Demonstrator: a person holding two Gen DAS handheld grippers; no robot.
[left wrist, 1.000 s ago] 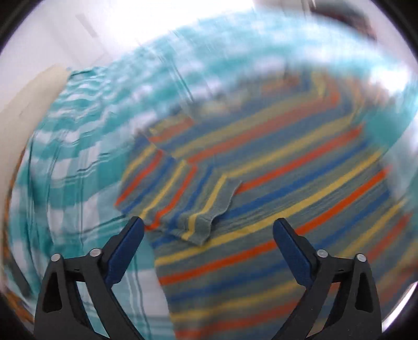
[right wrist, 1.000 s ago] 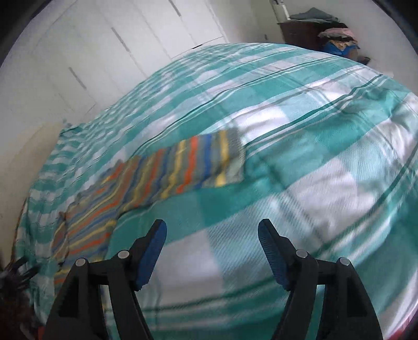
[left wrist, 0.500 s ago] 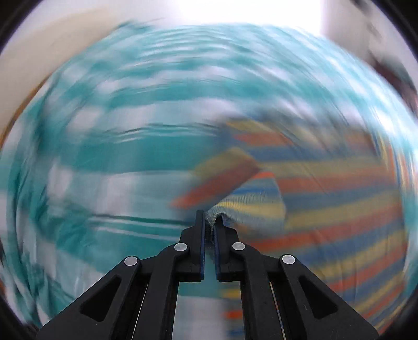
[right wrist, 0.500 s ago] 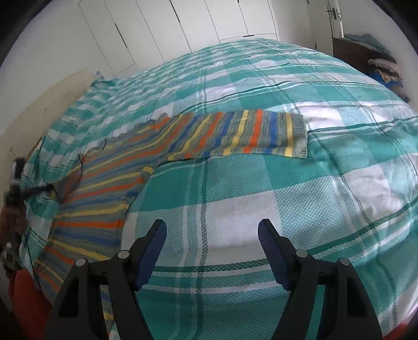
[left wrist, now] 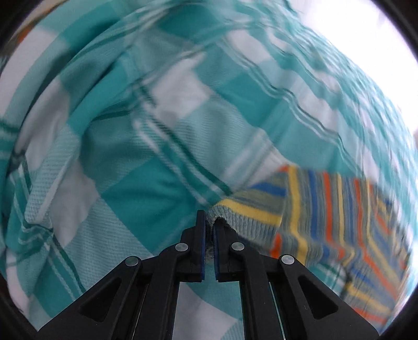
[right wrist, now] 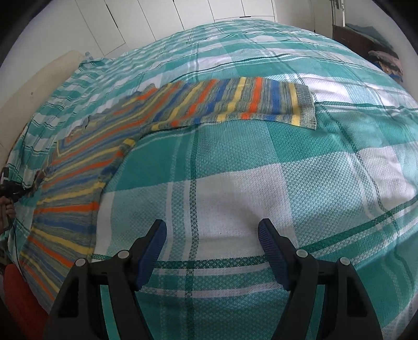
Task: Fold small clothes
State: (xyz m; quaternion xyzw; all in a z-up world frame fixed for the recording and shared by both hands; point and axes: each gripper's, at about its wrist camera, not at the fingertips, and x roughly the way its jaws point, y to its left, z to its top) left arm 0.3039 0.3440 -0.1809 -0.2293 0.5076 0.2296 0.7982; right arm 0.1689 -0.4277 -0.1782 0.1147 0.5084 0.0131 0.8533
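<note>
In the left wrist view, nearest to us, we see the left gripper [left wrist: 209,230] with its jaws pressed together on the ribbed cuff [left wrist: 235,222] of the sweater [left wrist: 339,222]. A small fold of the knit sticks out between the blue pads. From the cuff, the sleeve goes to the right, with yellow, blue, orange and grey-green stripes. This picture is blurred by motion, so we cannot read fine detail. Under and around the gripper lies the bedcover [left wrist: 146,198], a woven cloth with teal and white checks and thin dark green lines. On the left it is wrinkled.

In the right wrist view, the right gripper [right wrist: 211,251] is nearest, and its jaws stand wide apart with nothing between them. It hangs over a white square of the bedcover [right wrist: 235,183], not touching the sweater. Farther away, the sweater [right wrist: 130,136] lies flat on the bed. Its body spreads at the left near side, and its other sleeve [right wrist: 261,104] stretches to the right, ending in a grey cuff. At the far left edge we can see a hand [right wrist: 6,209] with a dark tool, but it is too small to tell more.

Beyond the bed stand white wardrobe doors [right wrist: 162,21]. At the far right there is a dark cabinet [right wrist: 350,39] with folded clothes on it. We find no writing, label or brand that can be read.
</note>
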